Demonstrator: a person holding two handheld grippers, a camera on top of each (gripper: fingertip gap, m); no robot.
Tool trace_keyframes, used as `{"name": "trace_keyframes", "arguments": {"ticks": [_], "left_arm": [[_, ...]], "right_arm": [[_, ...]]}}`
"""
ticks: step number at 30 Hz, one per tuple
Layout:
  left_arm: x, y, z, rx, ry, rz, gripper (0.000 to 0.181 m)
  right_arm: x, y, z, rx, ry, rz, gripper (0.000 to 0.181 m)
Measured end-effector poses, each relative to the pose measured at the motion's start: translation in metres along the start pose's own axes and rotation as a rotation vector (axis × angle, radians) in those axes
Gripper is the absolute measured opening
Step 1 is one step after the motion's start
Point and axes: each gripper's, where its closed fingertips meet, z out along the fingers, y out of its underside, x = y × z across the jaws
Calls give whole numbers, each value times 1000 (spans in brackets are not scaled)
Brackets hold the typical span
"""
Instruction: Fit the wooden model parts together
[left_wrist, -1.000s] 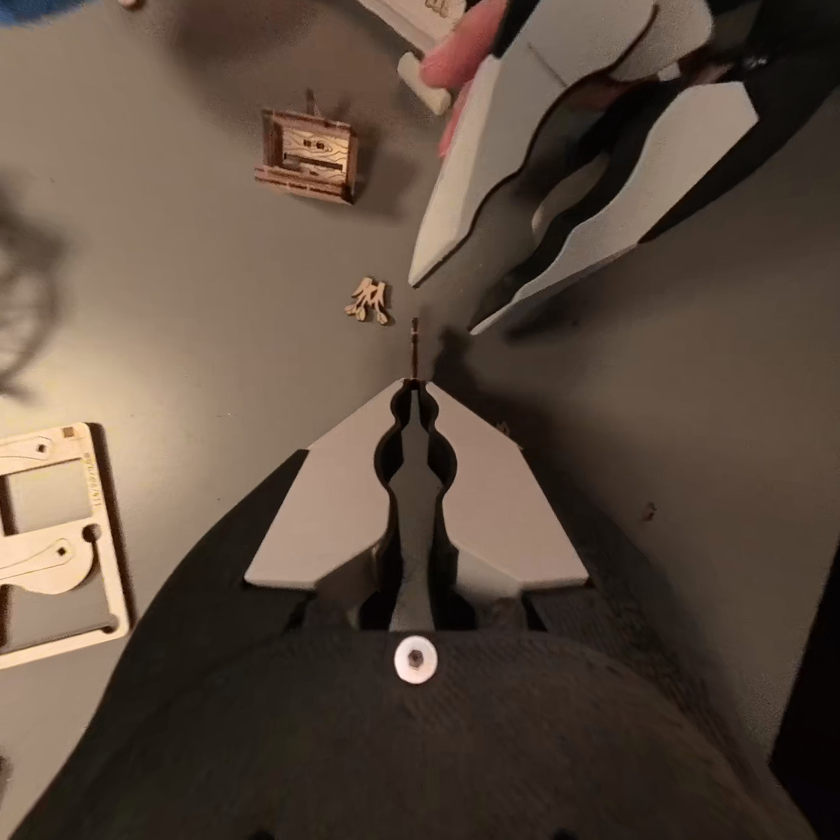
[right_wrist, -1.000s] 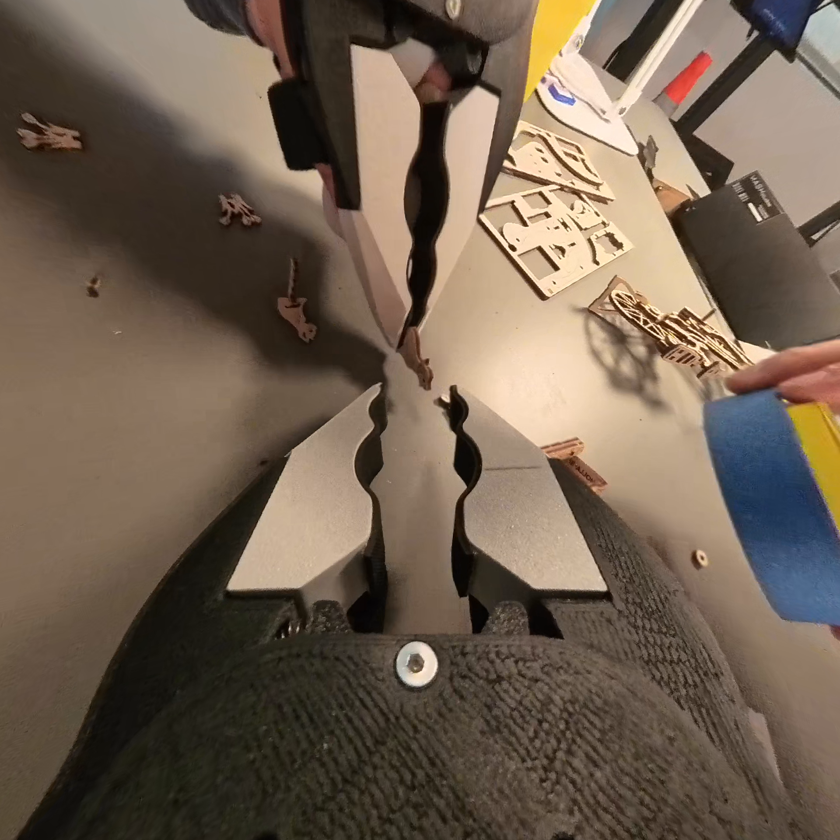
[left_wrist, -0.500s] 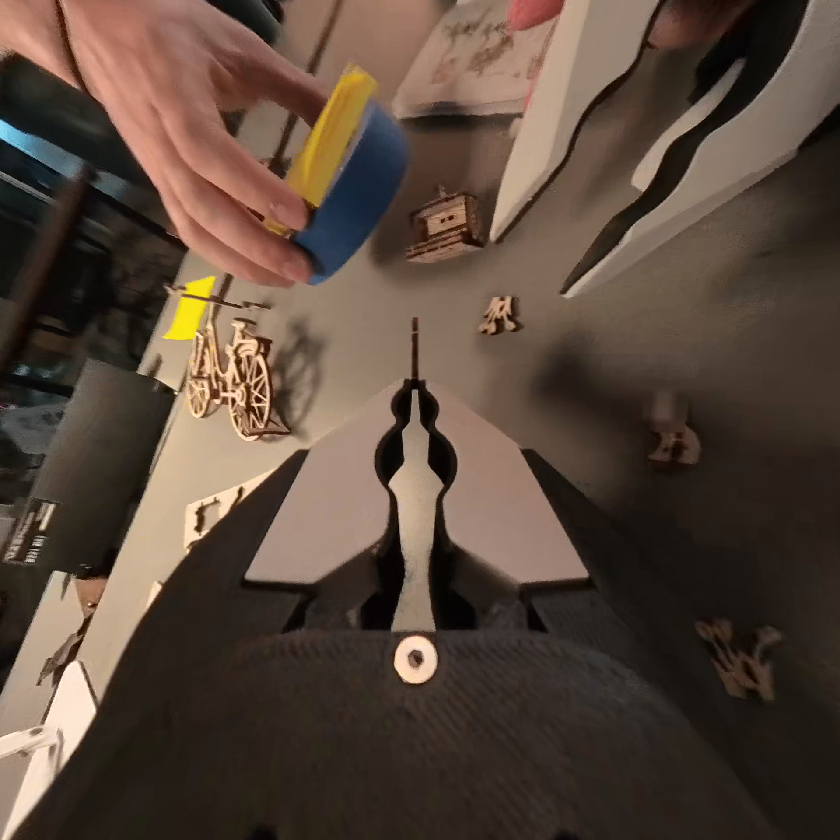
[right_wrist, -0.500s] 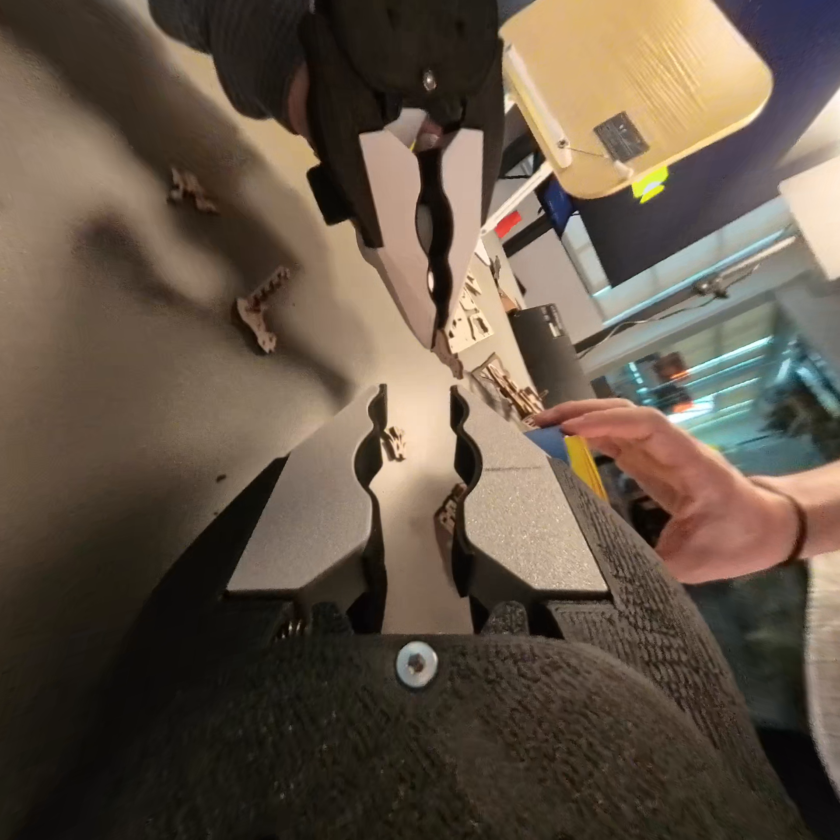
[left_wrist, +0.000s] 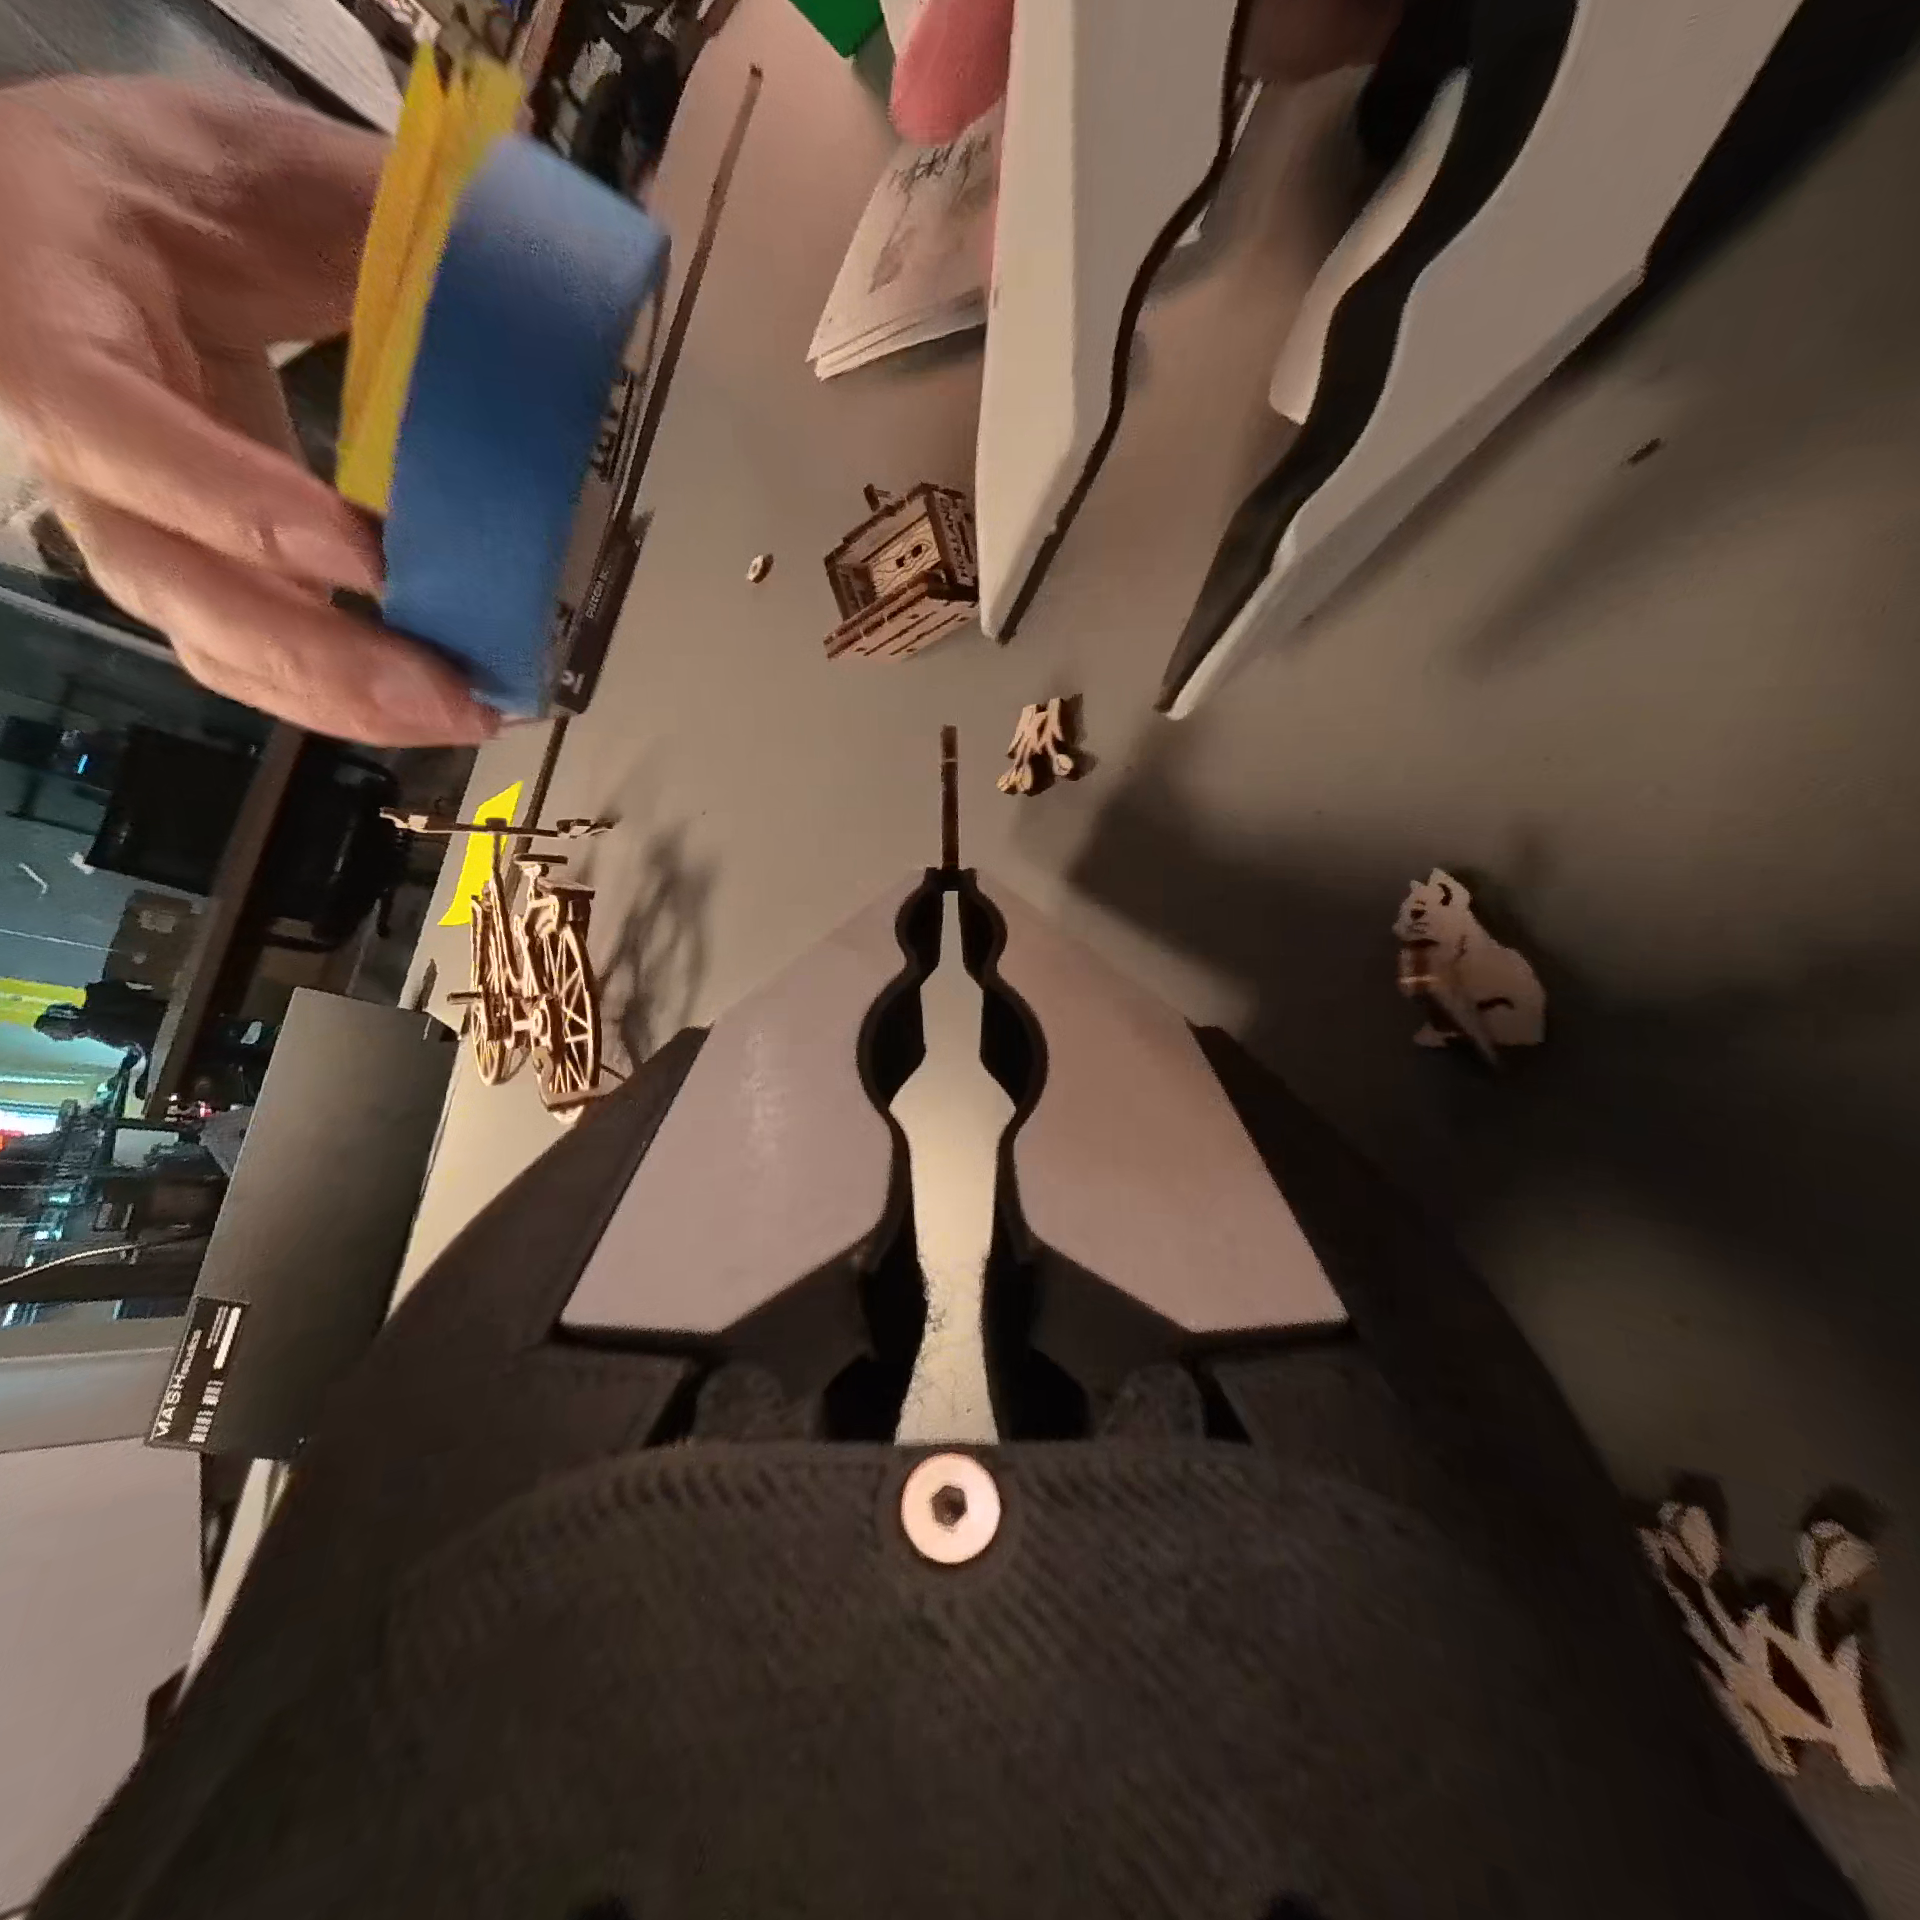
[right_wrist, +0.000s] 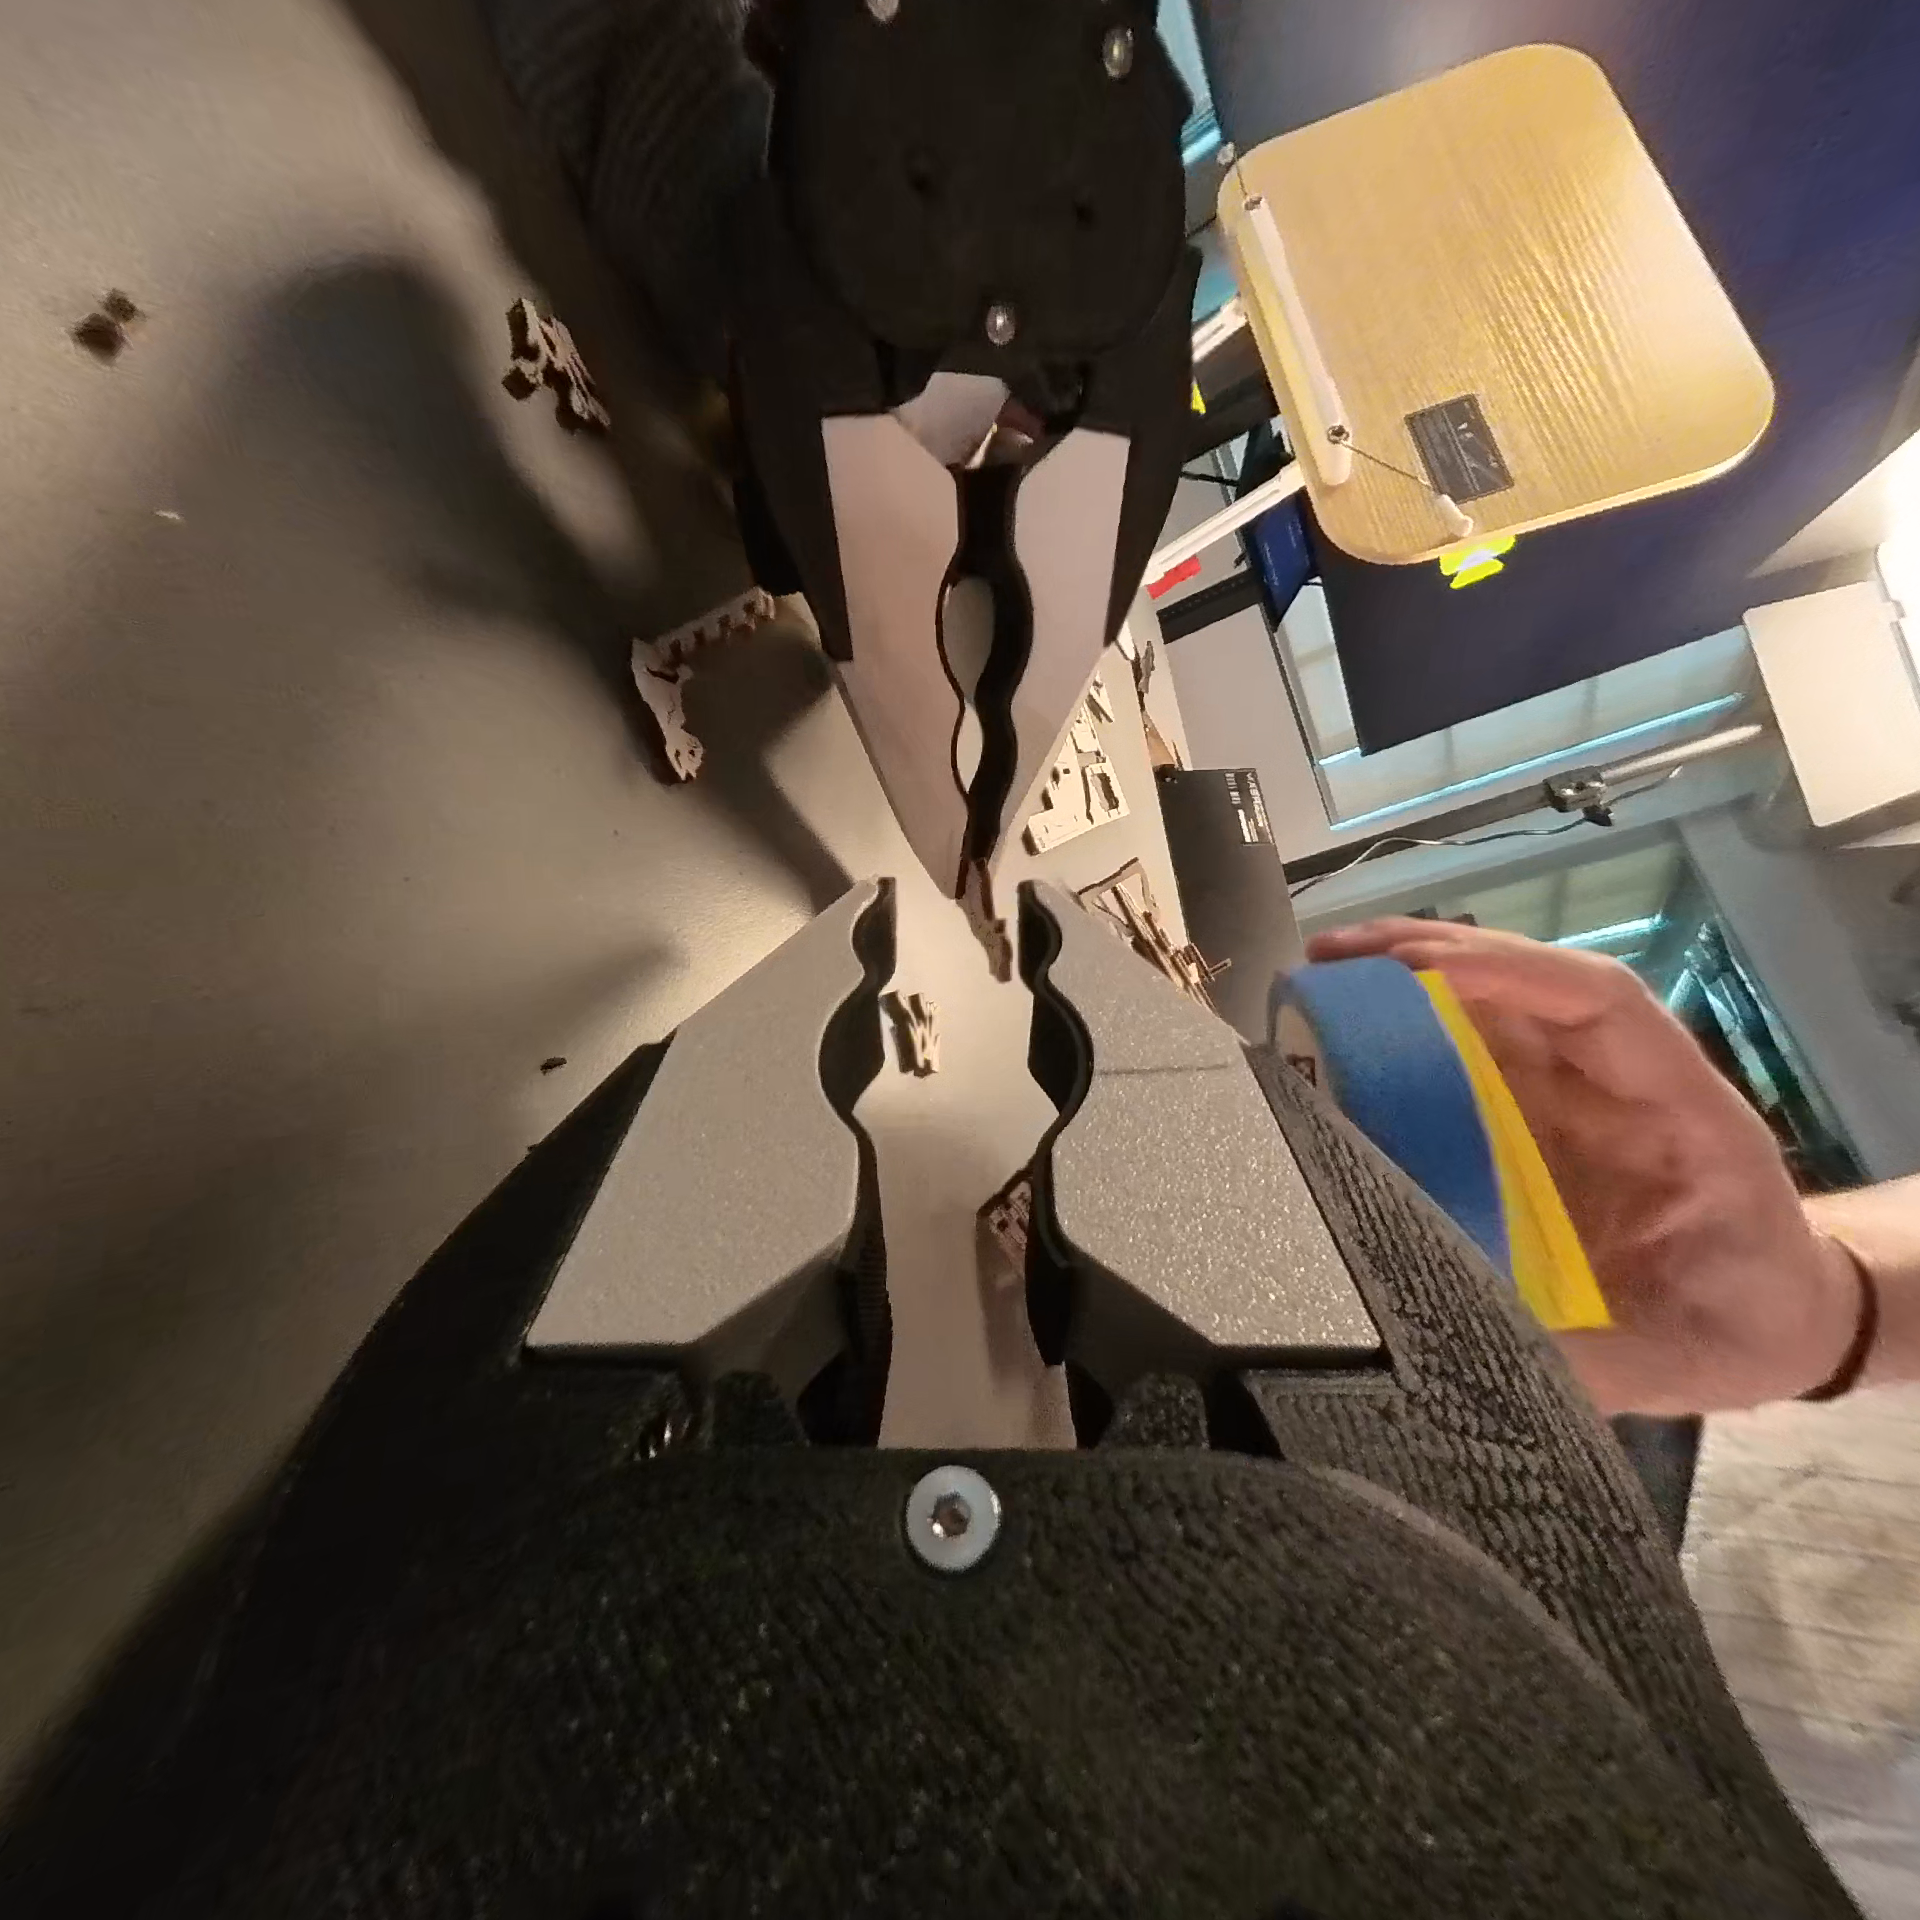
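The left gripper (left_wrist: 948, 878) pinches a thin wooden part (left_wrist: 948, 795) edge-on above the tabletop (left_wrist: 1558, 831), presenting it to the wide-open, empty right gripper (right_wrist: 951, 894).

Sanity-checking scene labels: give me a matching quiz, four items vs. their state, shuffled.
Items:
1. left claw
2. right claw
3. blue and yellow tape rolls
4. wooden bicycle model

States:
A. open, nothing between its fingers
B. standing upright on the table
C. shut on a thin wooden part
D. held in a bare hand above the table

Pairs: 1-C, 2-A, 3-D, 4-B
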Motion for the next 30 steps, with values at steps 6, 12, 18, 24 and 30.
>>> {"name": "trace_keyframes", "arguments": {"ticks": [6, 12, 18, 24, 30], "left_arm": [[5, -1, 0, 2, 18, 26, 1], [6, -1, 0, -6, 9, 60, 1], [4, 2, 1, -44, -28, 119, 1], [7, 1, 1, -68, -45, 195, 1], [1, -6, -3, -42, -84, 213, 1]], "right_arm": [[0, 6, 2, -26, 0, -5, 22], [1, 9, 4, -44, 6, -2, 22], [0, 16, 7, -105, 10, -32, 24], [2, 21, 13, -178, 38, -101, 24], [9, 28, 19, -273, 98, -187, 14]]}}
